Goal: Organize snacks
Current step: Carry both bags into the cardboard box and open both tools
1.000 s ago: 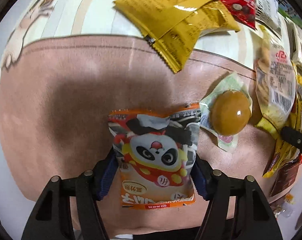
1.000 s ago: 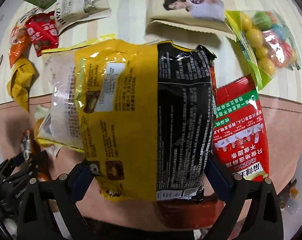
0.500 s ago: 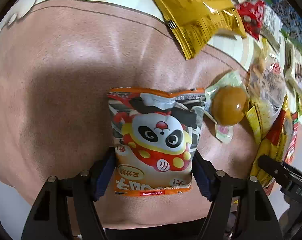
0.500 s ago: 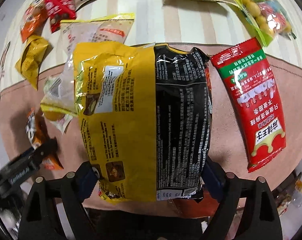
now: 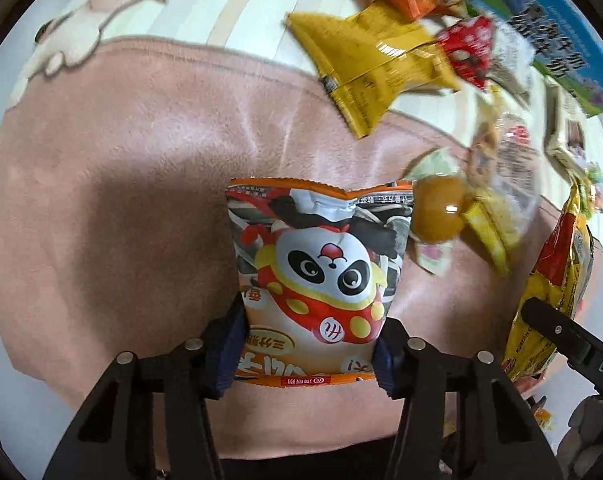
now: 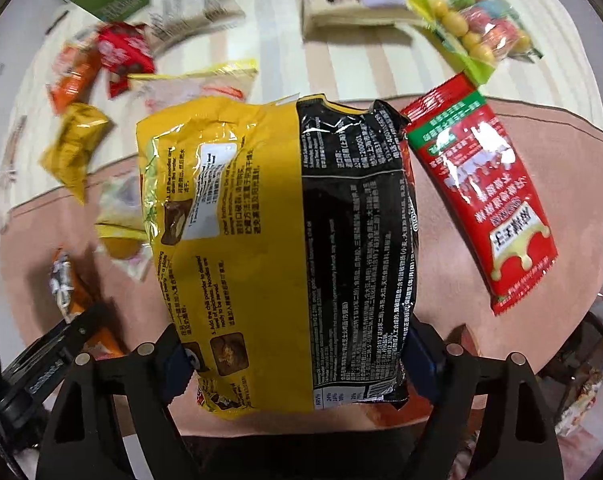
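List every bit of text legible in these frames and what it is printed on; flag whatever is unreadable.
"DAS": cut-off letters on the right gripper body, left wrist view.
"Lift the noodles", "Add the chili powder": on the yellow-and-black noodle pack, which the right gripper clamps.
Panda snack bag in the left gripper: Chinese lettering, not reliably readable.
Red sachet: Chinese lettering, upside down.
Other packets: blurred.

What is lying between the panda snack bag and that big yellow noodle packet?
In the left wrist view, a brown egg in a clear wrapper and a clear bag with yellow trim lie between the panda snack bag and the yellow noodle packet.
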A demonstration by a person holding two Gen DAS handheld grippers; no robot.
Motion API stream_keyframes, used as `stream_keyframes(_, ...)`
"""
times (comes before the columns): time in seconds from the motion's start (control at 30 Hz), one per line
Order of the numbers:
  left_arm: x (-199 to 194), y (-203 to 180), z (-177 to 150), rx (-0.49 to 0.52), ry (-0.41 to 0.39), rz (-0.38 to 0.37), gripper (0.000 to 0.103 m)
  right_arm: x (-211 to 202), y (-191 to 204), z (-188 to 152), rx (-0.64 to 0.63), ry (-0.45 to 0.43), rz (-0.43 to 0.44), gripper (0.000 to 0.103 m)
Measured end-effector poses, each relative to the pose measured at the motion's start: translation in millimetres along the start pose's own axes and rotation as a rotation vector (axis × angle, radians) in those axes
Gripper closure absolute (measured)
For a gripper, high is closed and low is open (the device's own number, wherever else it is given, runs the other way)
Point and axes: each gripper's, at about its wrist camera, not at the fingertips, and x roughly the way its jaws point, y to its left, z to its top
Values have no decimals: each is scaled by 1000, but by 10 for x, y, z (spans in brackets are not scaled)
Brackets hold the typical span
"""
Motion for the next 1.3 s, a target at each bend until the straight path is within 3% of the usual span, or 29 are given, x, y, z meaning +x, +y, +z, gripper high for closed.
stream_keyframes(0.17,-428,-307,-34,60,-73,-31,52,-426,-107,-98,-1,-45,118,15)
stream_keyframes(0.3,-849,-644,150,105,-142,-76,52,-833,-235,39,-1,-94,202,15)
stream_keyframes(0.53,-1690,-1251,1192,196,-248,-132,52,-1726,-504,849,-32,-222,302,15)
stream_keyframes(0.67,-1973,-1492,1955,216,-275,-125,52,-2029,-536,1486,-72,-296,283,15)
stream_keyframes(0.8,-1862,-1720,2810,219,-243,-111,51,-2033,-518,2158,-105,-304,233,15)
stream_keyframes(0.97,-1369,-1881,3640,203,-103,-92,51,-1682,-410,2836,-126,-209,163,15)
stream_keyframes(1.1,-958,-1916,3969,192,-26,-69,51,-1244,-411,3193,-143,-129,87,15)
stream_keyframes(1.3,-504,-1955,4127,216,41,-28,50,-606,-628,3488,-136,-23,41,15)
